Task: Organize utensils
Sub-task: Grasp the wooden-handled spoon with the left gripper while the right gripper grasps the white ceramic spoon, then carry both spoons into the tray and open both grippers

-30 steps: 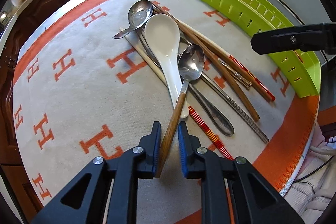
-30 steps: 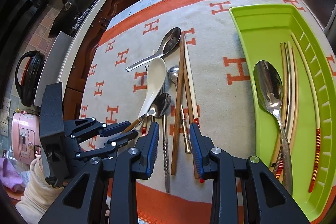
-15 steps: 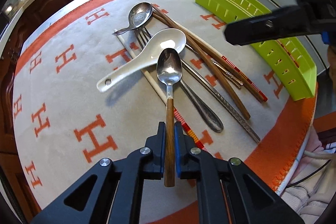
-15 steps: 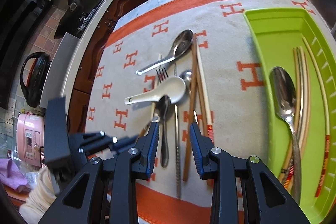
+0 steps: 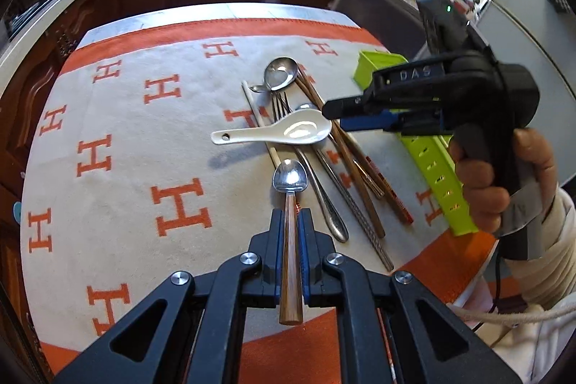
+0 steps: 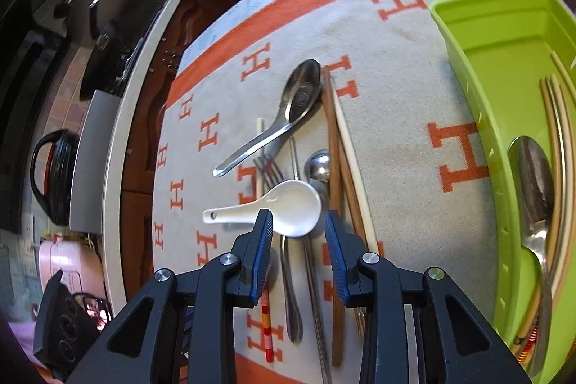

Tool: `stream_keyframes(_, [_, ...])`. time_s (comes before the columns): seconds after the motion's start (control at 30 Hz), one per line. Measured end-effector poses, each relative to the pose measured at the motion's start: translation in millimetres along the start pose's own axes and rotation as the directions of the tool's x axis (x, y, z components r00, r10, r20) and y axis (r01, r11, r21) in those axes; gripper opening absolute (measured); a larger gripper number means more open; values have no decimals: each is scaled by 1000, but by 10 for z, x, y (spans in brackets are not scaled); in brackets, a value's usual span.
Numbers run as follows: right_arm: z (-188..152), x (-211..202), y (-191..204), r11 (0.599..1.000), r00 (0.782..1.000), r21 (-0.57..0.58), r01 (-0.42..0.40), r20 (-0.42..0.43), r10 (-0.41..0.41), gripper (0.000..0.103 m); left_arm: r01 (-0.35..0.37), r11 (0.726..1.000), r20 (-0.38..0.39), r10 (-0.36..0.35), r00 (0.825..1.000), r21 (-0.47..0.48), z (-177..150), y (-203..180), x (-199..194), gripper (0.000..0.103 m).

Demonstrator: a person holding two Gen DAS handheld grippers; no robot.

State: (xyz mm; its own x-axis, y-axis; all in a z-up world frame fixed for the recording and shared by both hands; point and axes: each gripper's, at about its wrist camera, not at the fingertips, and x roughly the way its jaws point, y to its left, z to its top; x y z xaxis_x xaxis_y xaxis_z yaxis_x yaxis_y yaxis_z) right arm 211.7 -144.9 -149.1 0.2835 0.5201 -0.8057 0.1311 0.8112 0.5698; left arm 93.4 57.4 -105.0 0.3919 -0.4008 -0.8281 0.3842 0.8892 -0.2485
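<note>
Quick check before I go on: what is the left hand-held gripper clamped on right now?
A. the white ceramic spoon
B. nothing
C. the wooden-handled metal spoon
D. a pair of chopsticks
C: in the left wrist view the left hand-held gripper has its pads pressed on the brown handle of the wooden-handled metal spoon, while the white ceramic spoon lies on the pile beyond it.

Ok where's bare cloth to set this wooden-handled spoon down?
Open cloth lies left of the white ceramic spoon, out to the orange border. The green tray is bare at its far end. The utensil pile between them is crowded.
</note>
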Motion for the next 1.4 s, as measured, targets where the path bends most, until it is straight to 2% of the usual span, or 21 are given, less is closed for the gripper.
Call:
stream_keyframes(0.17, [-2, 116, -67, 998, 999, 49, -30, -30, 31, 31, 15, 1000, -55, -16, 998, -16, -77, 84, 129, 5])
stream_keyframes(0.3, [-14, 198, -37, 999, 999, 50, -22, -30, 24, 31, 18, 999, -126, -21, 992, -30, -143, 157, 303, 5])
stream_keyframes(0.5, [-28, 288, 2, 998, 1000, 54, -12, -27, 14, 31, -7, 999, -174, 1, 985, -32, -198, 194, 390, 6])
stream_keyframes(0.67, [-12, 378, 20, 998, 1000, 59, -14, -19, 15, 31, -26, 999, -182, 21, 983, -27, -124, 183, 424, 22])
stream_keyframes(1.0, [7, 355, 4, 998, 1000, 63, -25, 18, 23, 31, -87, 994, -205, 98, 974, 61, 150, 48, 648, 24])
stream_keyframes(1.1, [2, 341, -2, 998, 999, 57, -24, 29, 22, 31, -119, 986, -210, 142, 967, 118, 196, -48, 711, 23])
stream_keyframes(1.17, [1, 342, 11, 999, 999, 51, -19, 39, 17, 29, -150, 976, -212, 182, 960, 158, 213, -106, 745, 9])
stream_keyframes(1.2, [-3, 341, 16, 999, 999, 48, -14, 42, 12, 28, -145, 976, -218, 178, 959, 160, 224, -119, 759, 7])
stream_keyframes(1.3, [-3, 370, 49, 999, 998, 23, 29, 63, -31, 12, -142, 981, -222, 169, 960, 130, 247, -99, 757, 4])
stream_keyframes(1.4, [-24, 328, 23, 1000, 994, 26, -9, 109, 7, 6, -104, 993, -195, 113, 974, 55, 221, -40, 712, 4])
